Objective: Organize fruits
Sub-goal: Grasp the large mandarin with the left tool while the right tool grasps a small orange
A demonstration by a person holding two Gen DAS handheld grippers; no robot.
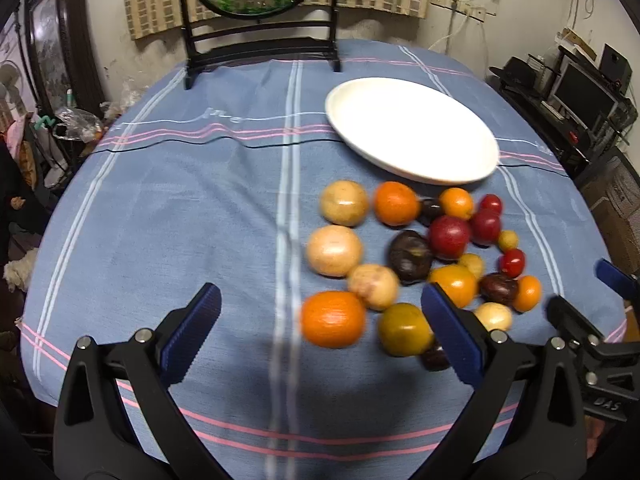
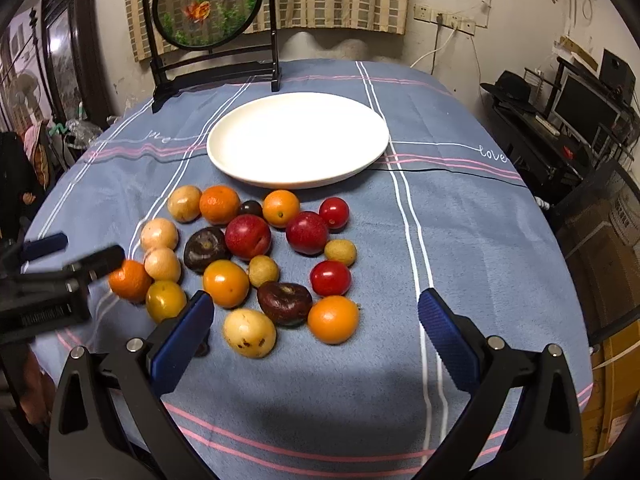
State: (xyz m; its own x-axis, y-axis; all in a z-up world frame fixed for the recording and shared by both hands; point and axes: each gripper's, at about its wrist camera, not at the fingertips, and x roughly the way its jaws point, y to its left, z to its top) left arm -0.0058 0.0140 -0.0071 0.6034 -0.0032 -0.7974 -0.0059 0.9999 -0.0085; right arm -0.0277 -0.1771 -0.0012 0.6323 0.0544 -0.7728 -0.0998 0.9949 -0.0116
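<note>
Several loose fruits lie on the blue striped cloth: oranges, red plums, dark purple fruits, pale yellow ones and small red tomatoes. An empty white plate (image 1: 412, 132) (image 2: 298, 138) sits just behind them. My left gripper (image 1: 320, 320) hovers open above the near edge of the pile, with a large orange (image 1: 333, 319) between its fingers and untouched. My right gripper (image 2: 316, 320) is open too, over a pale yellow fruit (image 2: 249, 333) and an orange (image 2: 333, 319). Each gripper shows at the edge of the other's view.
A dark wooden stand with a round goldfish panel (image 2: 208, 4) stands at the table's far edge. The cloth (image 1: 180, 208) left of the pile is bare. A desk with a monitor (image 2: 584, 108) and boxes are off the table's right side.
</note>
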